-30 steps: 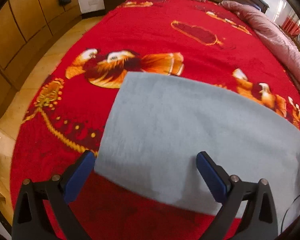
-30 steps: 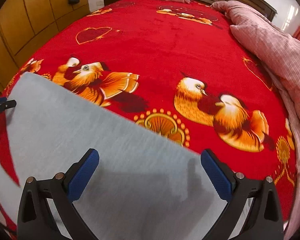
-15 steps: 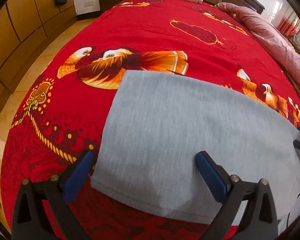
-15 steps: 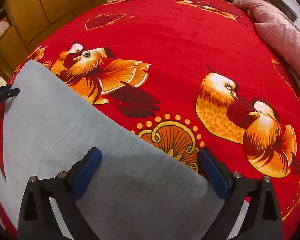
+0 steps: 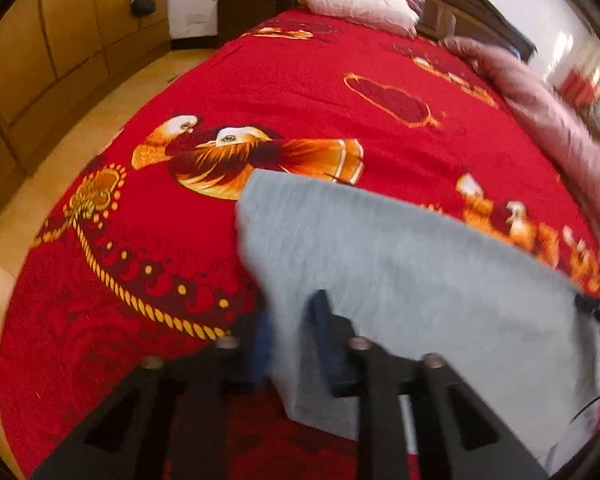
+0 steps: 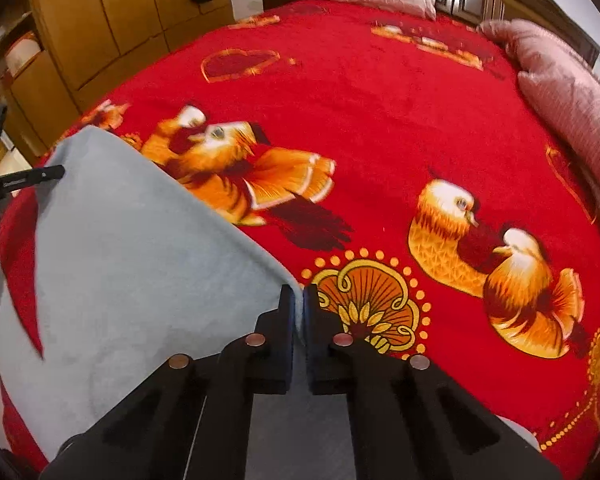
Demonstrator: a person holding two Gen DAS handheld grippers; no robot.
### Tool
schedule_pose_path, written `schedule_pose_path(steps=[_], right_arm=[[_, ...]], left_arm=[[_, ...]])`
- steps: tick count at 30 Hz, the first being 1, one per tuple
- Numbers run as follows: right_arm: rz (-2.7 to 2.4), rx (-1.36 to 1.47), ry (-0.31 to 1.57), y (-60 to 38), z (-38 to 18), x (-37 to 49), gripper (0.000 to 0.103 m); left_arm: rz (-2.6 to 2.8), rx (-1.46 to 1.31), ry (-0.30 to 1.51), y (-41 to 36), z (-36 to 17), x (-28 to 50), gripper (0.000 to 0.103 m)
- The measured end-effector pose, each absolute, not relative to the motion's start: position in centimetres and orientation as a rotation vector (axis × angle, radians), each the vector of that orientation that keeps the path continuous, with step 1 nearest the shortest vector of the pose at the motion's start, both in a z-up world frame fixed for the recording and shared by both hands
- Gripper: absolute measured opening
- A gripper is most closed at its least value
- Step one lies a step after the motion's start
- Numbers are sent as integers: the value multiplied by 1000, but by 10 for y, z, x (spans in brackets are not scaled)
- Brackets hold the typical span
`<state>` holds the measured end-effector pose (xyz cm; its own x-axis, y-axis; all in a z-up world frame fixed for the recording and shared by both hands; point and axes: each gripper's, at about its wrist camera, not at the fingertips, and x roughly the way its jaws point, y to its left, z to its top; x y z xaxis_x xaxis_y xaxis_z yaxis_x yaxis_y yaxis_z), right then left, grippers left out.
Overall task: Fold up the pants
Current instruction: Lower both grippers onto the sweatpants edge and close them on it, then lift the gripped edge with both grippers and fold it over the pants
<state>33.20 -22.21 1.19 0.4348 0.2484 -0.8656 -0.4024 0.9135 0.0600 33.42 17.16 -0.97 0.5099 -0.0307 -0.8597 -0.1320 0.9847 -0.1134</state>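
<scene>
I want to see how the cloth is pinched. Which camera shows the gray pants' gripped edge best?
The right wrist view: the right gripper is sharply seen shut on the gray pants at their edge. The left wrist view shows more of the pants, but the left gripper pinching them is blurred.

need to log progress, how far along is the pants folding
Done: the grey pants lie as a flat rectangle on the red bedspread. In hand: the left gripper and right gripper each pinch a near edge. Left: carry that edge over for another fold.
</scene>
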Motion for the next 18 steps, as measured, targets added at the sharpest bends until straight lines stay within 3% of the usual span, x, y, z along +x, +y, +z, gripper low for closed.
schedule_pose_path(steps=[2, 6, 8, 10, 18], right_arm=[[425, -156, 1011, -221, 25, 323, 5], [485, -143, 956, -215, 54, 295, 5], [525, -161, 937, -208, 64, 278, 5], [554, -179, 935, -202, 66, 262, 5], [621, -182, 948, -190, 58, 224, 5]], left_arm=[[71, -214, 1025, 176, -5, 334, 10], [43, -277, 1020, 181, 5, 325, 13], [22, -333, 1039, 182, 9, 320, 28], [26, -374, 1057, 180, 12, 316, 54], [-25, -478, 1005, 151, 41, 299, 71]])
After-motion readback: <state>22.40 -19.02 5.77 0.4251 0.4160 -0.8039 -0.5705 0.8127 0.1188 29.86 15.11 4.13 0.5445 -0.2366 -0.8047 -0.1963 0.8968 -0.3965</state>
